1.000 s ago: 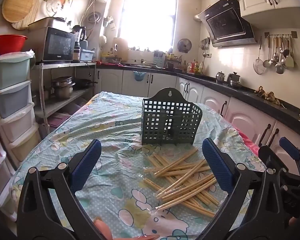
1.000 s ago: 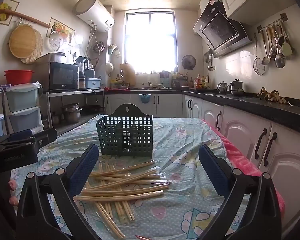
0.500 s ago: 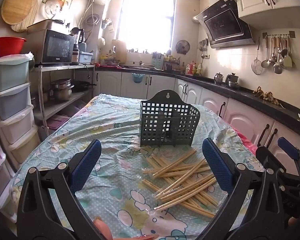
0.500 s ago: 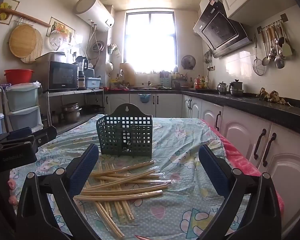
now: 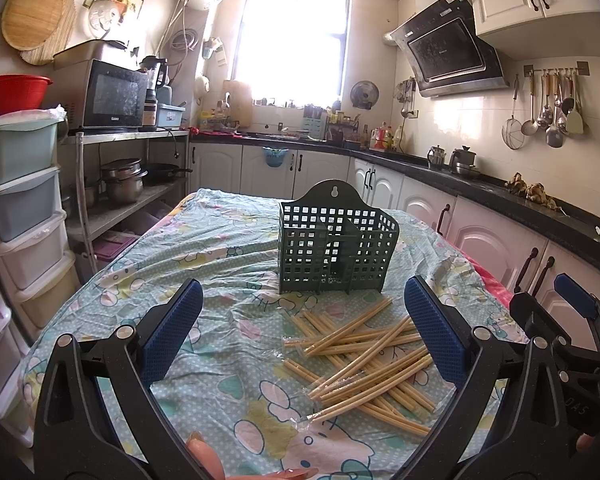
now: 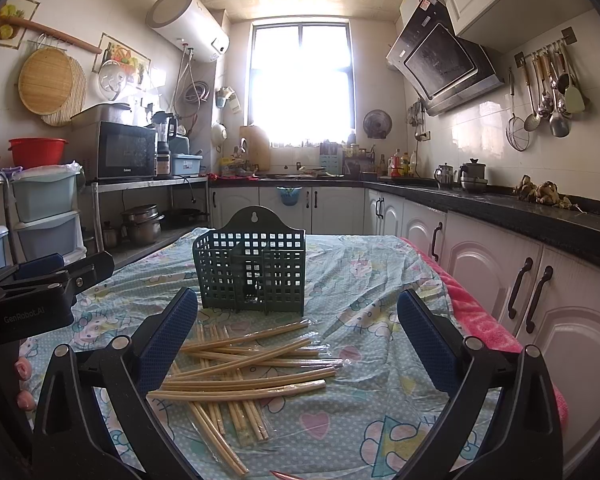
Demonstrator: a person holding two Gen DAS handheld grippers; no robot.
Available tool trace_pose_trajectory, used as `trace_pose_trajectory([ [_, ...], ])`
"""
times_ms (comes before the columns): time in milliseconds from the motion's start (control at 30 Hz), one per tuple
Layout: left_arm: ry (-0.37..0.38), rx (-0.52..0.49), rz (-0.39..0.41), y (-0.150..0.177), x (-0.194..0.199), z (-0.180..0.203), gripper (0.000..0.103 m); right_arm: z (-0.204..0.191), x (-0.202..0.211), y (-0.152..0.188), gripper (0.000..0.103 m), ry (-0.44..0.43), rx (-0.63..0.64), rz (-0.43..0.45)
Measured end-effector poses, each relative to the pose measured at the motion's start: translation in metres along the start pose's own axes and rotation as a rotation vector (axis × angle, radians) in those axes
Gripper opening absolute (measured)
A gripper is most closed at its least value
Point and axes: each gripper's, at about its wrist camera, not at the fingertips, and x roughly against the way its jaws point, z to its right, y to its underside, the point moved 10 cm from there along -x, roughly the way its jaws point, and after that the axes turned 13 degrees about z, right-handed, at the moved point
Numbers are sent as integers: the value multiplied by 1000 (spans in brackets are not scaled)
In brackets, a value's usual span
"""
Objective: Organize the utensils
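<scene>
Many chopsticks [image 5: 364,356] on patterned tablecloth [image 5: 220,248]

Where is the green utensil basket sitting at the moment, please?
The green utensil basket stands upright mid-table on the patterned tablecloth, just behind the loose pile of chopsticks; both wrist views show it centred.

A bright window [image 6: 303,84] backlights a narrow kitchen with white cabinets [image 6: 496,276] and black countertop [image 6: 520,210].
</scene>
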Motion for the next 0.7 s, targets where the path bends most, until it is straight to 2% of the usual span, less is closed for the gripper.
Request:
trace_pose_trajectory([
  [700,3,0,-2,-5,-1,3,93,-1,-1,-1,97,-1,1,-3],
])
